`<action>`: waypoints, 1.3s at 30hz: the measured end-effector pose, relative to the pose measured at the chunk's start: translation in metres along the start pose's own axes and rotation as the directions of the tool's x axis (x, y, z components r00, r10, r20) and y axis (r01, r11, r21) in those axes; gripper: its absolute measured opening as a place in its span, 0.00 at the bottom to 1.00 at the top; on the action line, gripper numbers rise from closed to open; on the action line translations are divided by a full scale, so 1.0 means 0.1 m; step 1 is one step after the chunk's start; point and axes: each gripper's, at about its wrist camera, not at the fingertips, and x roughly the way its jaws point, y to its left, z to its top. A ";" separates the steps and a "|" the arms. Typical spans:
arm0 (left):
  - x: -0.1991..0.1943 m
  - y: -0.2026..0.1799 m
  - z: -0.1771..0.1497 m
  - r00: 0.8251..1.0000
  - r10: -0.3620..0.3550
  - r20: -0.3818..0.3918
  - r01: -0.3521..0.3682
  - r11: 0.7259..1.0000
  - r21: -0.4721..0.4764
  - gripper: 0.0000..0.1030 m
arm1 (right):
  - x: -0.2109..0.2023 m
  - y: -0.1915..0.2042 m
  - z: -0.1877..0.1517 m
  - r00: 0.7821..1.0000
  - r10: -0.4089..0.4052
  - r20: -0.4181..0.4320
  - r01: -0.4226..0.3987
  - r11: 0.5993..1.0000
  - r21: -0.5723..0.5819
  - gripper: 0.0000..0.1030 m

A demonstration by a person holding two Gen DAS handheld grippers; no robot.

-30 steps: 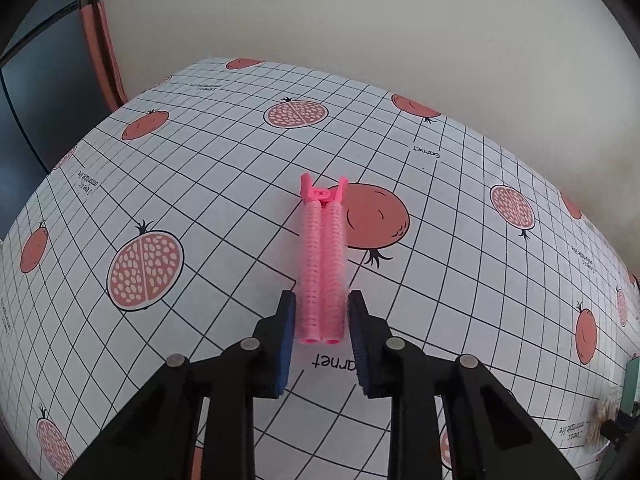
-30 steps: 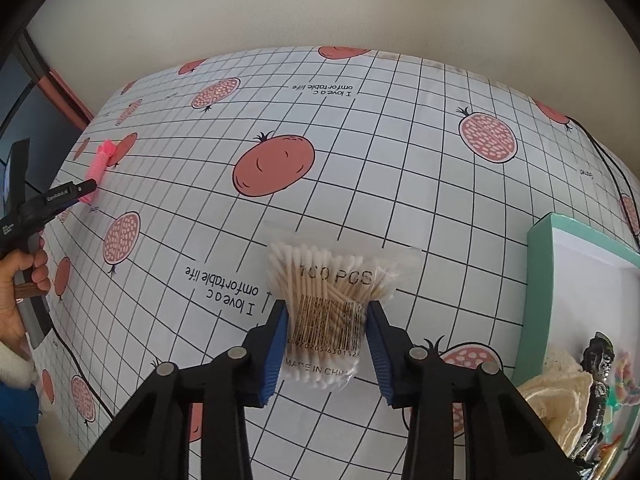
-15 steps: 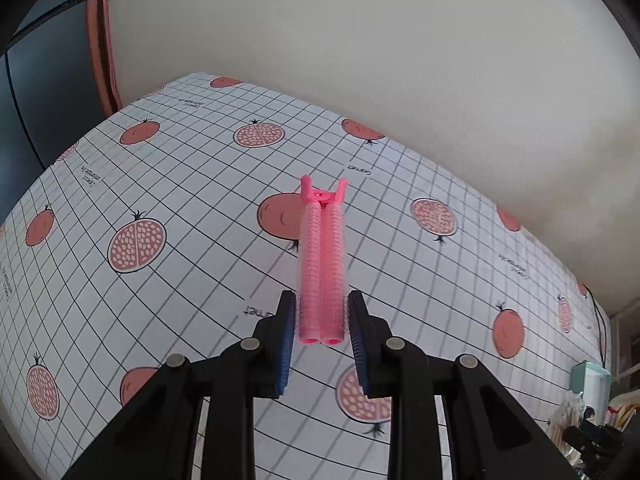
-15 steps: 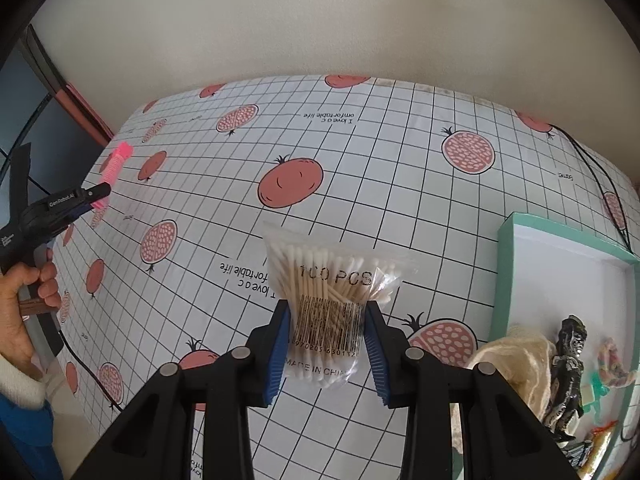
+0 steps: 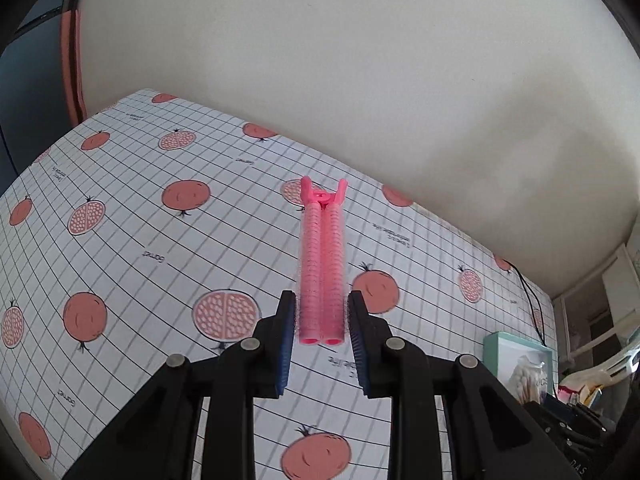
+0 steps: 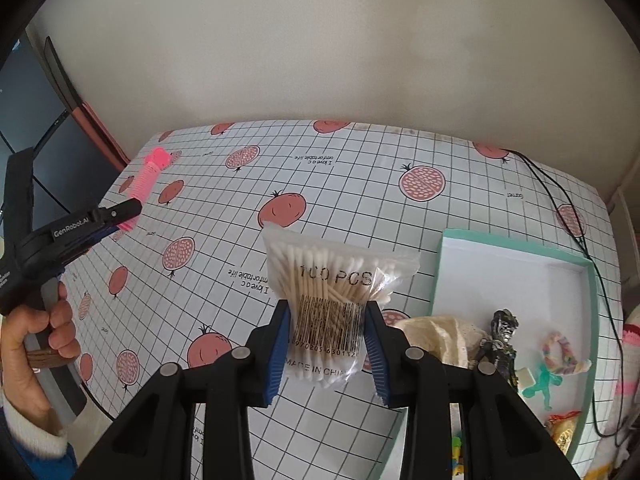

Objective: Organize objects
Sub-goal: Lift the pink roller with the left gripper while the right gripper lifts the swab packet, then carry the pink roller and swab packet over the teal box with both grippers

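While a pink hair roller (image 5: pixel 322 272) is clamped by its near end in the left gripper (image 5: pixel 322 334) and held above the pomegranate-print tablecloth (image 5: pixel 140 248), a bag of cotton swabs (image 6: pixel 332 292) is pinched in the right gripper (image 6: pixel 326 344). Just right of the bag, a teal-rimmed tray (image 6: pixel 514 280) with small trinkets is seen on the cloth.

Pomegranate-print table (image 6: pixel 360 184), teal tray (image 6: pixel 516 248)
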 end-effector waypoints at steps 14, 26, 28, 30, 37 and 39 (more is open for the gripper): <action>-0.14 -1.17 -0.59 0.992 -0.123 -0.027 0.125 0.986 0.109 0.26 | -0.56 -0.83 -0.17 0.996 -0.060 0.062 0.055 0.995 0.080 0.37; 0.01 -1.94 -1.05 0.971 -0.212 -0.114 0.231 0.953 0.194 0.26 | -1.01 -1.62 -0.34 0.980 -0.164 0.110 0.141 0.972 0.188 0.37; 0.03 -2.06 -1.11 0.968 -0.221 -0.122 0.243 0.947 0.209 0.26 | -1.07 -1.75 -0.36 0.976 -0.185 0.115 0.159 0.965 0.211 0.37; 0.06 -2.17 -1.15 0.964 -0.232 -0.130 0.256 0.941 0.221 0.26 | -1.12 -1.87 -0.38 0.973 -0.199 0.120 0.167 0.958 0.233 0.37; 0.16 -2.52 -1.29 0.950 -0.263 -0.166 0.300 0.914 0.271 0.26 | -1.17 -2.14 -0.45 0.966 -0.229 0.116 0.187 0.937 0.294 0.37; 0.20 -2.55 -1.30 0.951 -0.258 -0.169 0.298 0.912 0.283 0.27 | -1.14 -2.15 -0.44 0.967 -0.230 0.114 0.188 0.936 0.298 0.37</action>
